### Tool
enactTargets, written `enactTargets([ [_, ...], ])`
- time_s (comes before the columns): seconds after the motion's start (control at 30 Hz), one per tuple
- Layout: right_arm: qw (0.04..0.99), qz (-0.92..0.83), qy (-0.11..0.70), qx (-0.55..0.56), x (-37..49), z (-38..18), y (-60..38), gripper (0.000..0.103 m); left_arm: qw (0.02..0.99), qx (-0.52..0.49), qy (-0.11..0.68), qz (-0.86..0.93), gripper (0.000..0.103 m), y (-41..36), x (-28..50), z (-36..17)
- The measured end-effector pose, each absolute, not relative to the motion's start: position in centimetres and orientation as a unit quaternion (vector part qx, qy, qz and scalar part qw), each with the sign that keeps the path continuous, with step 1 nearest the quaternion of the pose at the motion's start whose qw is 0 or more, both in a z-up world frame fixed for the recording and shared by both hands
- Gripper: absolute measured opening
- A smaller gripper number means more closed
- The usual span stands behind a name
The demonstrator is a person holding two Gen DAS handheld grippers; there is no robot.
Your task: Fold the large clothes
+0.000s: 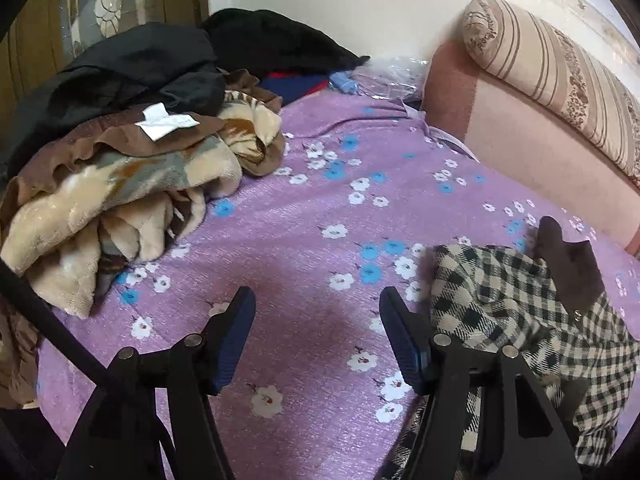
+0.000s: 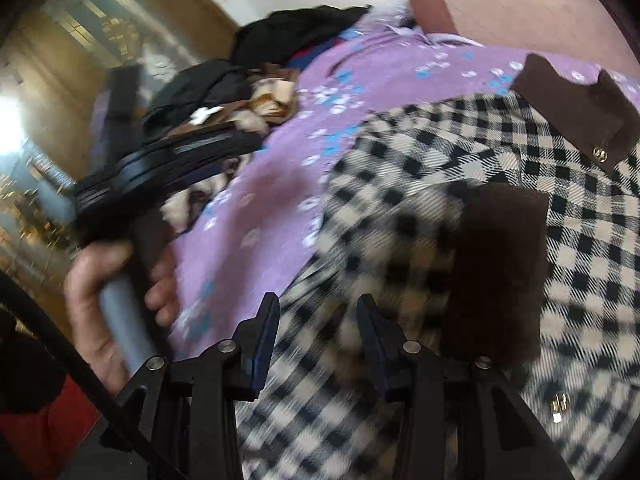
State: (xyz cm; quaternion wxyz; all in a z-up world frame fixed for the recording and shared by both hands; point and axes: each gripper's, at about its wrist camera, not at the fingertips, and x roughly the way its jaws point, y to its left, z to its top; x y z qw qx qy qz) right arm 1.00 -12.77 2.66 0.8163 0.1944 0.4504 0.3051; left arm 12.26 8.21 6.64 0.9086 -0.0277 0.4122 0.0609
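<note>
Left wrist view
Left tool [image 1: 318,304]: its blue ribbed pads stand well apart with nothing between them, above the bedsheet.
Bedsheet [image 1: 288,220]: purple woven cloth printed with white and blue flowers, lying flat.
Checked garment [image 1: 520,312]: cream and black plaid, woolly, with a dark brown collar; crumpled on the bed just right of the tool's right finger.
Blanket heap [image 1: 120,184]: fluffy beige and brown fleece, bunched at left, with dark clothes piled on it.
Bolster [image 1: 552,76]: striped, cylindrical, on a pink cushion at right.

Right wrist view
Right tool [image 2: 318,314]: pads partly apart, gripping nothing, hovering over the checked garment [image 2: 420,200]; contact cannot be told through blur.
Brown pocket patch [image 2: 500,268]: rectangular, plush, sewn on the plaid.
Left hand [image 2: 104,300]: wrapped round a grey handle at left.
</note>
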Motion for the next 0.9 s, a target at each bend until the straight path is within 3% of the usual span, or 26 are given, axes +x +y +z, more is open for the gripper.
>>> enactTargets([
  [0.17, 0.86, 0.23, 0.405, 0.207, -1.8, 4.8, -20.2, 0.045, 0.905, -0.046, 0.42, 0.052, 0.064, 8.3, 12.3, 6.6],
  [0.3, 0.877, 0.135, 0.408, 0.216, -0.2, 3.4, -23.9, 0.045, 0.905, -0.043, 0.422, 0.047, 0.064, 7.8, 12.1, 6.4],
  [0.53, 0.841, 0.186, 0.429, 0.271, 3.6, 0.6, -21.2, 0.045, 0.903, -0.036, 0.425, 0.044, 0.064, 7.3, 12.1, 6.0],
  [0.6, 0.837, 0.196, 0.436, 0.267, 4.0, 0.4, -19.9, 0.035, 0.903, -0.036, 0.427, 0.042, 0.064, 7.3, 12.2, 6.0],
  [0.63, 0.833, 0.202, 0.441, 0.267, 4.0, 0.5, -19.6, 0.007, 0.902, -0.036, 0.428, 0.041, 0.064, 7.2, 12.2, 5.9],
  [0.8, 0.865, 0.128, 0.409, 0.262, 2.2, 3.4, -23.5, 0.008, 0.901, -0.034, 0.431, 0.035, 0.064, 6.9, 12.3, 5.7],
  [0.9, 0.892, -0.006, 0.411, 0.191, 1.3, 4.9, -27.5, 0.008, 0.897, -0.035, 0.44, 0.028, 0.065, 6.4, 12.6, 5.1],
])
